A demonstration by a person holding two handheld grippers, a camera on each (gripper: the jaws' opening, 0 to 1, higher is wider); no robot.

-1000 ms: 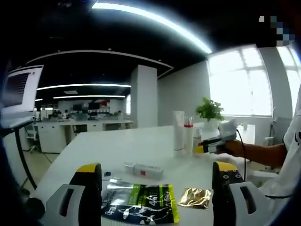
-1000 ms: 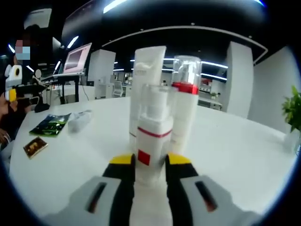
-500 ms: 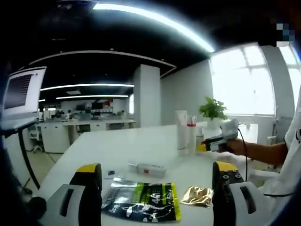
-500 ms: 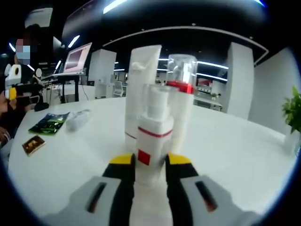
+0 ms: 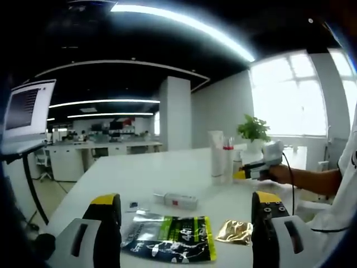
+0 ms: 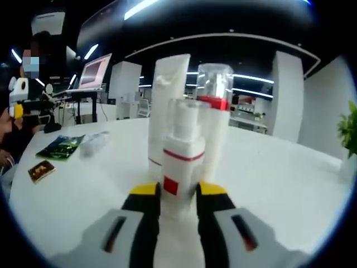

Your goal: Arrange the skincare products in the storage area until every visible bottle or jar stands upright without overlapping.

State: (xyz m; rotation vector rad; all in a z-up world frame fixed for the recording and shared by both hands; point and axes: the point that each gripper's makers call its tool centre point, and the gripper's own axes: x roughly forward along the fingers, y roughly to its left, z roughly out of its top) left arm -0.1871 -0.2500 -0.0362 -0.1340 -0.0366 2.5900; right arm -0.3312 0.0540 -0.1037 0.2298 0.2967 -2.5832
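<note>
In the right gripper view my right gripper [image 6: 177,191] is shut on a small white spray bottle [image 6: 181,159] with a red band, held upright just in front of a tall white tube [image 6: 165,106] and a white pump bottle [image 6: 215,120] with a red collar and clear cap. In the left gripper view my left gripper [image 5: 186,202] stands open above a green-and-black sachet [image 5: 173,244], a gold sachet [image 5: 233,230] and a white tube [image 5: 174,200] lying flat. The standing tube [image 5: 215,158] and pump bottle [image 5: 227,161] show farther off, with the right gripper [image 5: 241,174] beside them.
Everything rests on a white table [image 5: 145,176]. A potted plant [image 5: 253,130] stands at its far side. A monitor on a stand [image 5: 22,120] is off the left edge. A person's forearm [image 5: 304,180] reaches in from the right.
Both views have drifted slightly with the hands. The right gripper keeps its hold on the spray bottle by the two standing products; the flat items have not moved.
</note>
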